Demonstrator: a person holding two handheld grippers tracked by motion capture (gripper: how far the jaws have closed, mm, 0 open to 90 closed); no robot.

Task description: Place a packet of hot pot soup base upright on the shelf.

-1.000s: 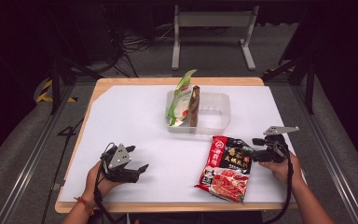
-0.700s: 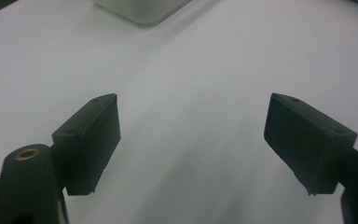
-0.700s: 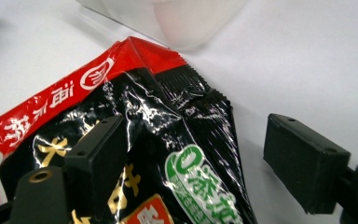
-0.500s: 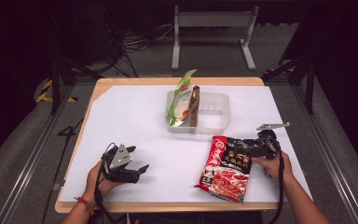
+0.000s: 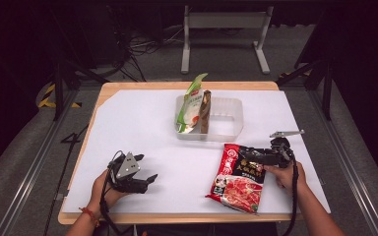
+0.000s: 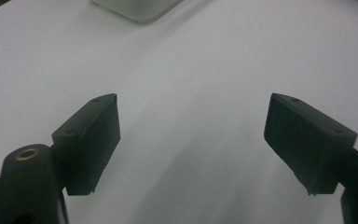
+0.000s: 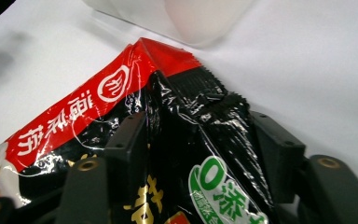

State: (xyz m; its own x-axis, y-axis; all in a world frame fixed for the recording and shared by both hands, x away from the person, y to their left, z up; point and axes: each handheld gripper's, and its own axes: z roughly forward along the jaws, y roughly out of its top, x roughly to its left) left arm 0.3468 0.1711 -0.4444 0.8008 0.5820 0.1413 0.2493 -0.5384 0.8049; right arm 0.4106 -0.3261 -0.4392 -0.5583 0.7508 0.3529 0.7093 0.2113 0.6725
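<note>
**Right hand-held gripper closing on red-and-black food packet**

The red-and-black food packet (image 5: 238, 175) lies near-right on the tabletop (image 5: 142, 123). The right hand-held gripper (image 7: 193, 128) has just been closing; its jaws pinch the packet's bunched corner. The left hand-held gripper (image 6: 191, 135) rests released, near-left.

The right tongs (image 7: 196, 140) have just been closing, and their jaws now pinch a raised fold of the red and black packet (image 7: 121, 93), crumpling its corner. Beyond lies the white tabletop (image 7: 307, 56), with what seems a clear container (image 7: 200, 18), blurred.
</note>
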